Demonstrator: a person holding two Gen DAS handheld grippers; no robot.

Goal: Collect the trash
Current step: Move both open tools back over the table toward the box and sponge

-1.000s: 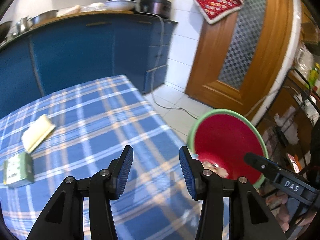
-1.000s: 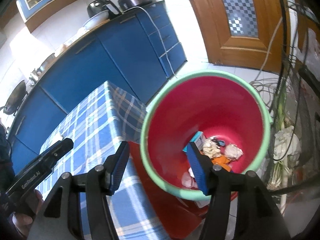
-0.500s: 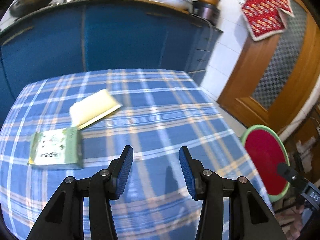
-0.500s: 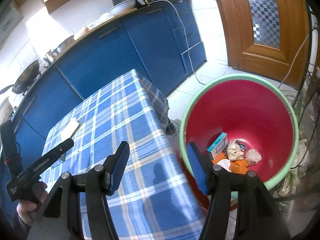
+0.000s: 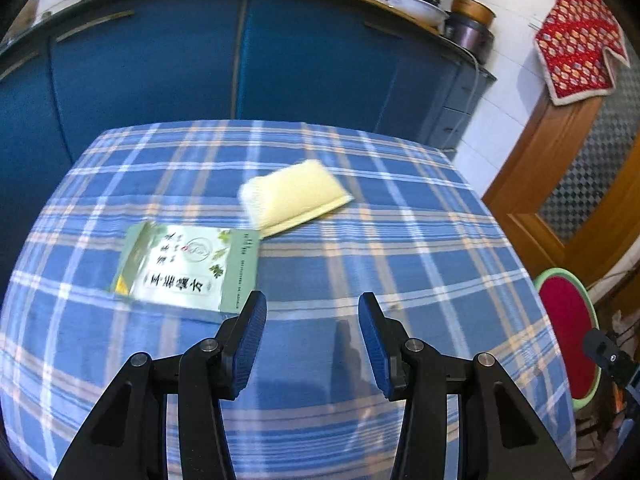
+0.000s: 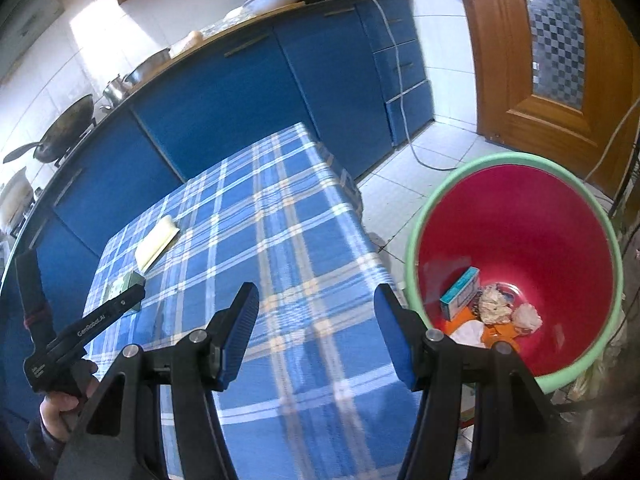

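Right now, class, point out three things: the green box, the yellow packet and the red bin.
green box [image 5: 188, 266], left wrist view, middle of its printed top face.
yellow packet [image 5: 294, 196], left wrist view, centre of its flat top.
red bin [image 6: 516, 240], right wrist view, bare inner wall.

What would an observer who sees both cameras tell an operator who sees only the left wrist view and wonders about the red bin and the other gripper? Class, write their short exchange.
Operator: From here the red bin is nearly edge-on. Is anything in it?
Observer: Yes, a teal box sits at the bottom, next to crumpled white paper.
Operator: Is the right gripper carrying something?
Observer: No, its jaws are apart with nothing between them.
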